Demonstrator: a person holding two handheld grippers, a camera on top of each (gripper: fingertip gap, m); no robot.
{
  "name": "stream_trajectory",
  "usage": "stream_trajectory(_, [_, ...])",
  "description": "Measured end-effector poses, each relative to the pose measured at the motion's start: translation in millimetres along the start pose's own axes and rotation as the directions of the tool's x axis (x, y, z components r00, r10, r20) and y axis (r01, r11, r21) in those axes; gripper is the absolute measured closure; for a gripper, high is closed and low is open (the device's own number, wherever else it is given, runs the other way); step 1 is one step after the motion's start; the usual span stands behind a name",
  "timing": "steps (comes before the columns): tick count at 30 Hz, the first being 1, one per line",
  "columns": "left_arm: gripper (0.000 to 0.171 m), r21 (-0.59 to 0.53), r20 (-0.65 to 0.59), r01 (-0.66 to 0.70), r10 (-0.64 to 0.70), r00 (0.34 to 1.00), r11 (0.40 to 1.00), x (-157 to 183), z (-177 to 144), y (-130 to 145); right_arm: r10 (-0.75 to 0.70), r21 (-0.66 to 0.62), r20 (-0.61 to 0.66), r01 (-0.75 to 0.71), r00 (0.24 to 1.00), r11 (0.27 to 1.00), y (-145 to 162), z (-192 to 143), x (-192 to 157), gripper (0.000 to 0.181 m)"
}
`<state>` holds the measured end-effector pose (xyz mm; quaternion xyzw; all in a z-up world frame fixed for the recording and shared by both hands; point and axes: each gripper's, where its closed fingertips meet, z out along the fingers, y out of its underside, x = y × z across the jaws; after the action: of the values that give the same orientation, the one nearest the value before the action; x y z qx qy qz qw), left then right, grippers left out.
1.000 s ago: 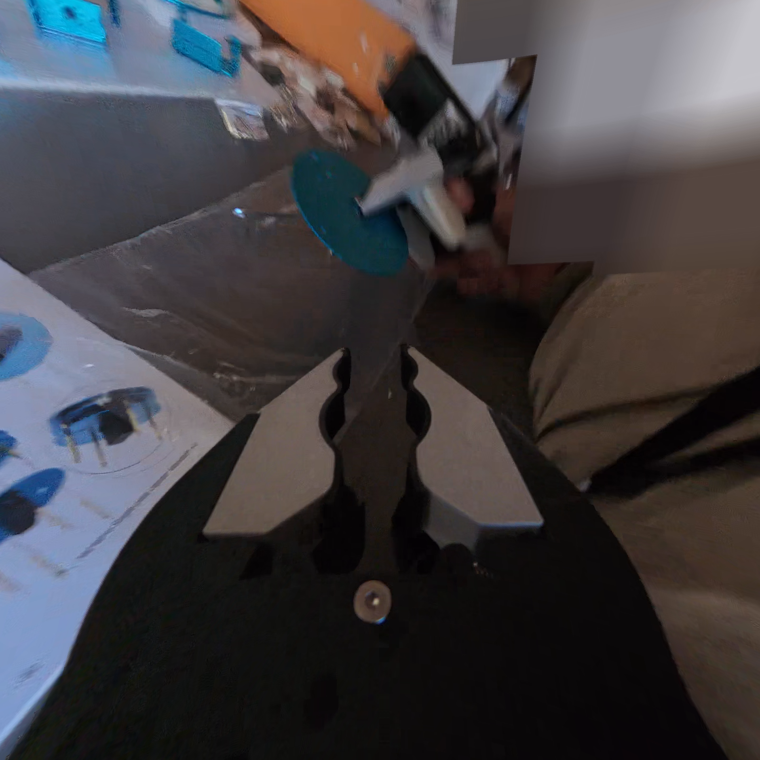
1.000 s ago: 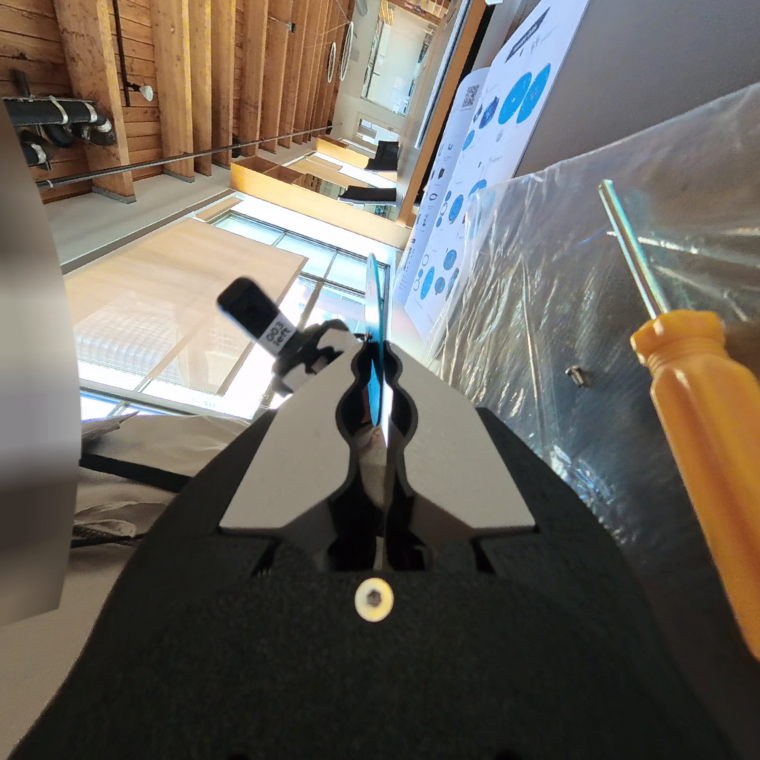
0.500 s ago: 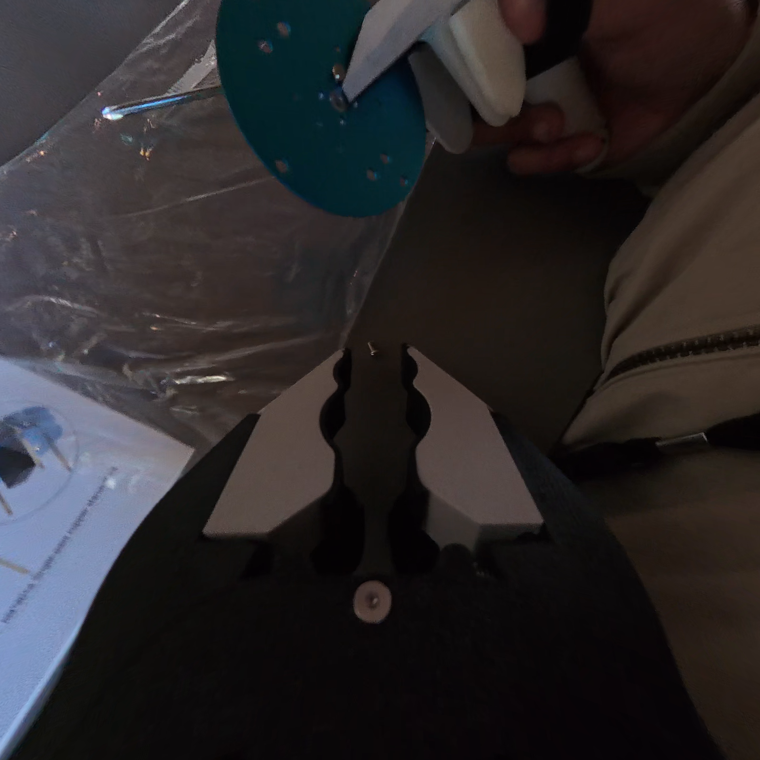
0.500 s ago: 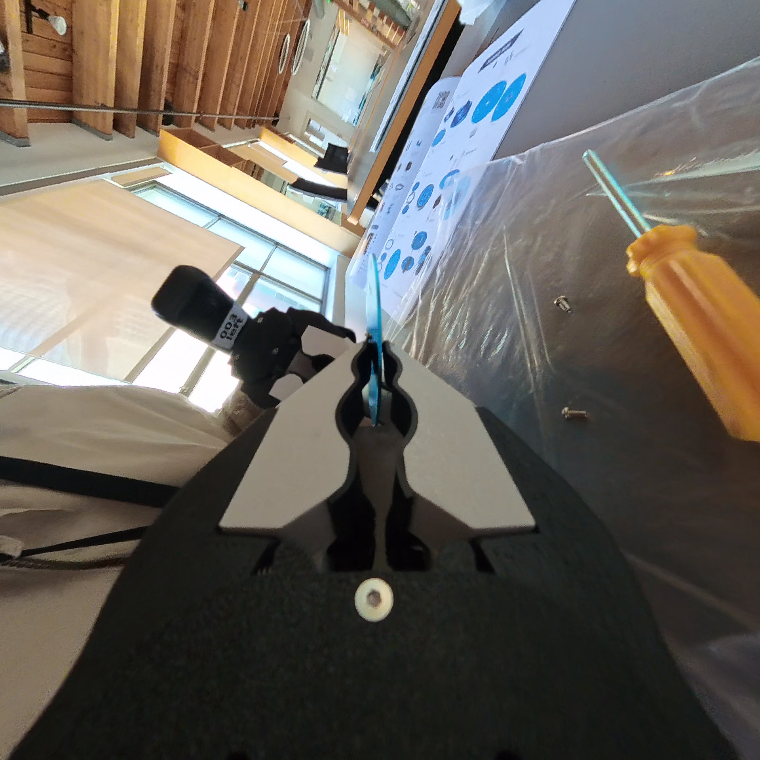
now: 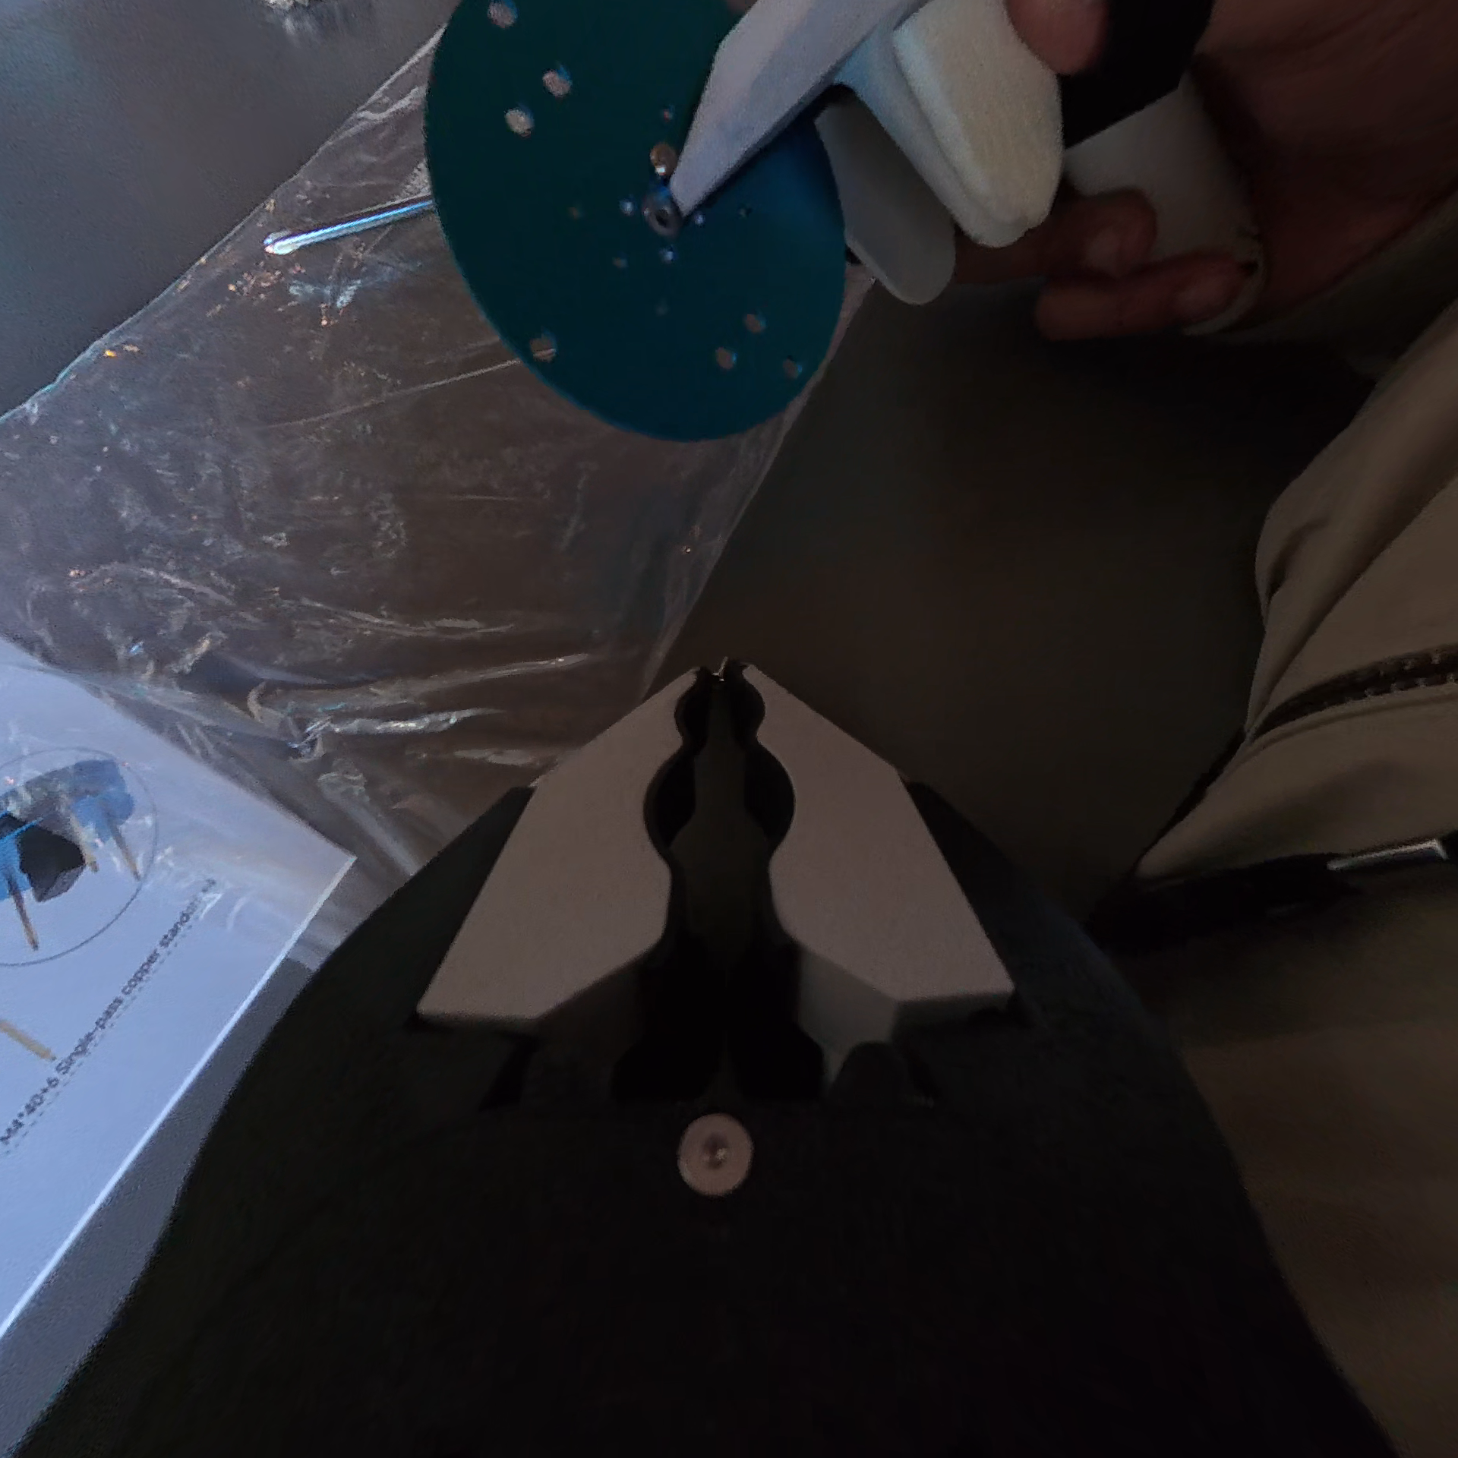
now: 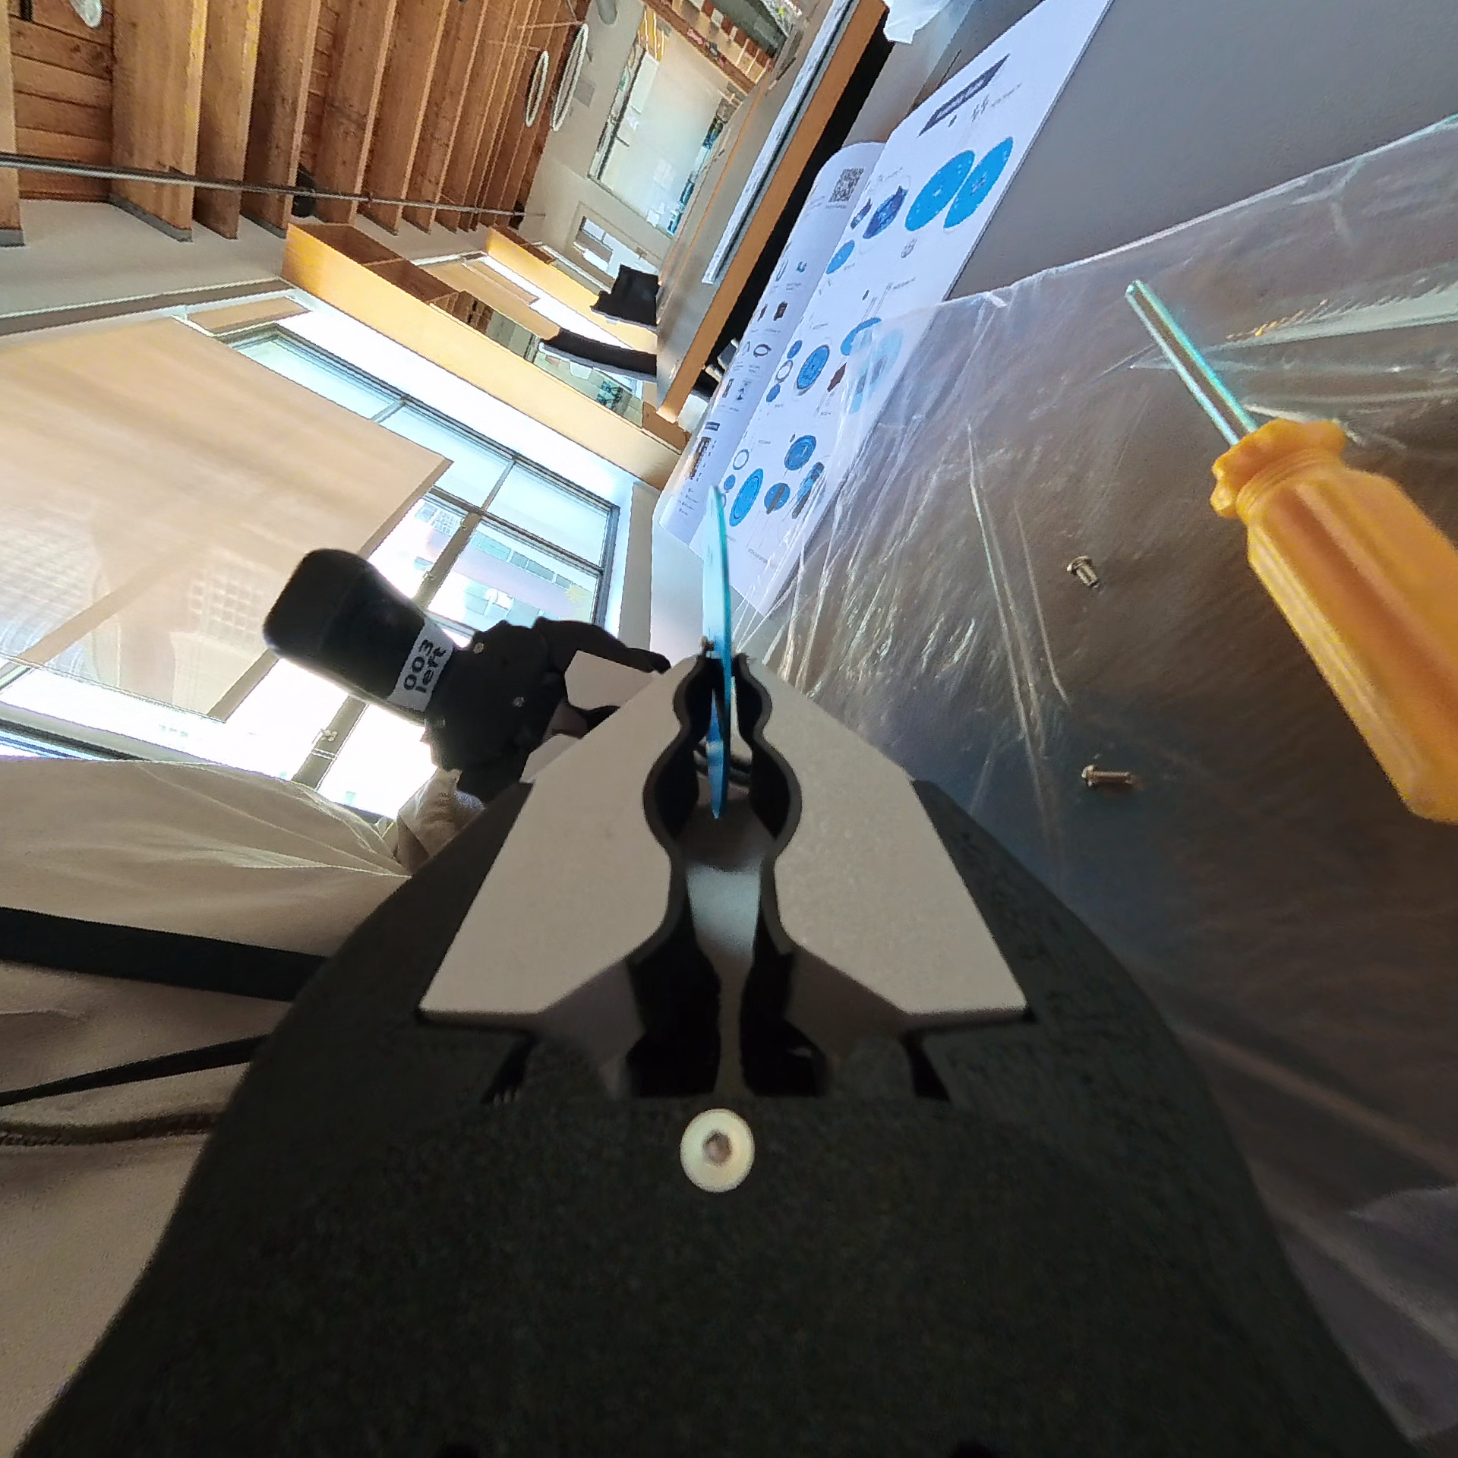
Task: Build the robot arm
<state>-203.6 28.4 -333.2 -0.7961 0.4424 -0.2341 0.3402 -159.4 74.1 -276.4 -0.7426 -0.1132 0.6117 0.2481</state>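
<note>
My left gripper (image 5: 720,672) is shut, with a tiny silver screw (image 5: 722,667) pinched at its tips, low over the dark table. My right gripper (image 6: 719,661) is shut on a round blue disc (image 6: 719,600) with several holes, seen edge-on. In the left wrist view the disc (image 5: 600,260) hangs above and ahead of my left gripper. One right finger (image 5: 742,110) lies across its face near the centre hole. The left gripper's black body (image 6: 481,694) shows just left of the disc in the right wrist view.
A crinkled clear plastic bag (image 5: 331,513) covers the table. On it lie an orange-handled screwdriver (image 6: 1341,615) and two loose screws (image 6: 1082,570) (image 6: 1108,777). A printed instruction sheet (image 5: 118,986) lies at the left. A person's hand (image 5: 1183,237) and beige jacket (image 5: 1357,710) are at the right. About 9 cm separates my left fingertips from my right. The orange-handled screwdriver (image 6: 1341,615) is closer to my right gripper, around 10 cm from its tips; the left tips are 15 cm off.
My left gripper dropped toward the table and closed its open fingers on the tiny screw. The blue disc in my right gripper came closer in the left wrist view.
</note>
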Motion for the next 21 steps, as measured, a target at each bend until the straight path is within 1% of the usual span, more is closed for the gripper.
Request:
stream_trajectory(3, [0.167, 0.011, -0.009, -0.04, 0.04, 0.999, 0.999, 3.5, 1.0, -2.5, -0.013, -0.007, -0.03, 0.012, 0.999, 1.0, 0.5, 0.8, 4.1, 0.177])
stream_trajectory(7, [0.167, 0.112, 0.116, -0.152, 0.139, 0.983, 0.982, -3.7, -7.7, -25.3, -0.029, -0.056, -0.118, 0.023, 0.993, 0.998, 6.9, 5.7, 16.2, 0.177])
stream_trajectory(9, [0.167, 0.138, 0.184, -0.252, 0.225, 0.957, 0.958, -6.4, -15.2, -41.2, -0.008, -0.081, -0.127, -0.003, 0.992, 0.997, 10.2, 9.0, 18.9, 0.176])
stream_trajectory(10, [0.168, 0.134, 0.208, -0.31, 0.28, 0.937, 0.941, -6.4, -18.0, -48.2, 0.008, -0.091, -0.124, -0.02, 0.992, 0.996, 10.9, 10.2, 19.6, 0.176])
stream_trajectory(12, [0.168, 0.054, 0.245, -0.425, 0.401, 0.883, 0.903, -11.8, -18.0, -53.4, 0.045, -0.108, -0.121, -0.058, 0.992, 0.992, 12.6, 12.4, 20.8, 0.176])
stream_trajectory(14, [0.168, -0.025, 0.245, -0.501, 0.491, 0.836, 0.865, -18.3, -13.5, -54.2, 0.056, -0.116, -0.108, -0.068, 0.993, 0.991, 13.7, 14.5, 19.0, 0.176])
stream_trajectory(16, [0.168, -0.077, 0.204, -0.504, 0.509, 0.837, 0.86, -22.0, -4.6, -51.2, 0.054, -0.108, -0.107, -0.066, 0.993, 0.992, 13.1, 16.4, 17.8, 0.176])
stream_trajectory(18, [0.168, -0.099, 0.194, -0.508, 0.517, 0.834, 0.856, -24.7, 2.3, -52.2, 0.073, -0.1, -0.097, -0.083, 0.993, 0.992, 12.8, 17.9, 16.2, 0.176])
stream_trajectory(21, [0.168, -0.123, 0.196, -0.543, 0.556, 0.807, 0.831, -25.4, 7.0, -56.3, 0.1, -0.084, -0.094, -0.108, 0.991, 0.991, 10.2, 16.3, 17.1, 0.176])
